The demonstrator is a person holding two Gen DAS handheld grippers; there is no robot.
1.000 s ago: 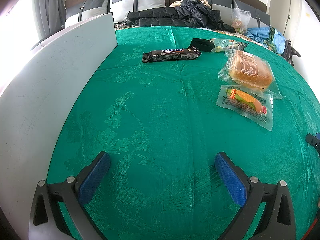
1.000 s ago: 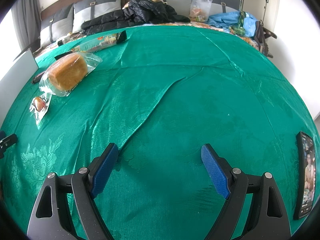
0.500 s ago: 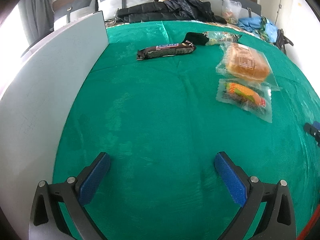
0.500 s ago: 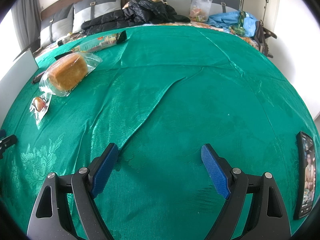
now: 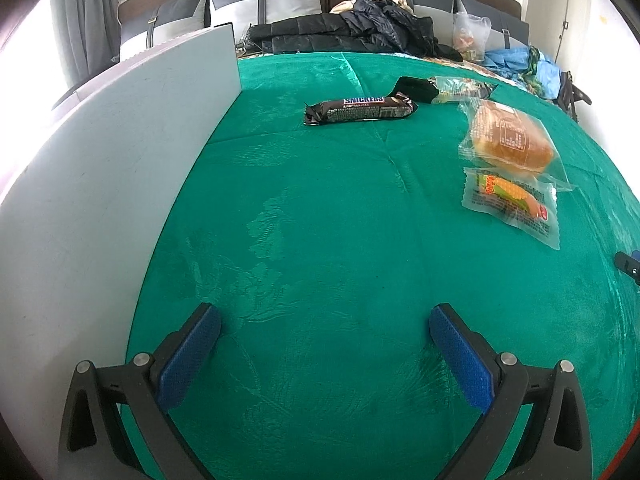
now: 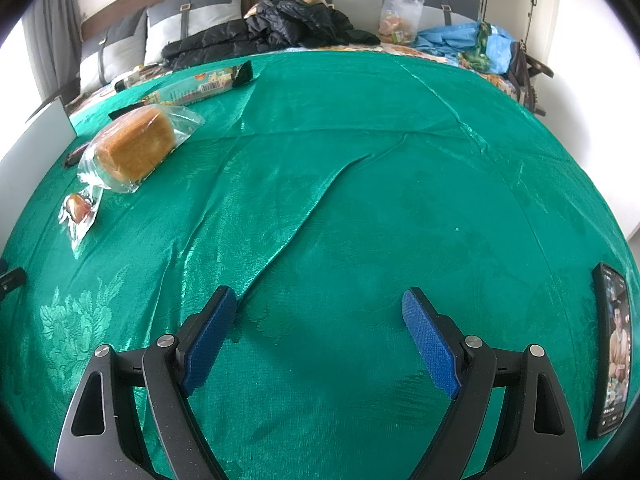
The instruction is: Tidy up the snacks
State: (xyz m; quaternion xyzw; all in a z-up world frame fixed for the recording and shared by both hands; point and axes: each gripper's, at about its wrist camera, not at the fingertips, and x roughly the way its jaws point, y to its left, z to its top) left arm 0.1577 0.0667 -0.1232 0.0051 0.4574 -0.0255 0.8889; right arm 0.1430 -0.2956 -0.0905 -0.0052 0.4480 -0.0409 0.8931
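On the green cloth, the left wrist view shows a Snickers bar (image 5: 360, 110), a wrapped bread loaf (image 5: 510, 140), a clear sausage packet (image 5: 510, 200) and a long snack packet (image 5: 460, 89) at the back. My left gripper (image 5: 324, 344) is open and empty, well short of them. The right wrist view shows the bread (image 6: 134, 148), the sausage packet (image 6: 76, 210) and the long packet (image 6: 196, 89) at far left. My right gripper (image 6: 320, 332) is open and empty over bare cloth.
A grey-white box wall (image 5: 100, 184) stands along the left. A phone (image 6: 612, 360) lies at the right edge. A black jacket (image 6: 280, 28), pillows and bags lie beyond the cloth. A fold in the cloth (image 6: 320, 200) runs ahead of the right gripper.
The left gripper has moved and its view has shifted, so the snacks sit higher and farther right. The right gripper has not moved.
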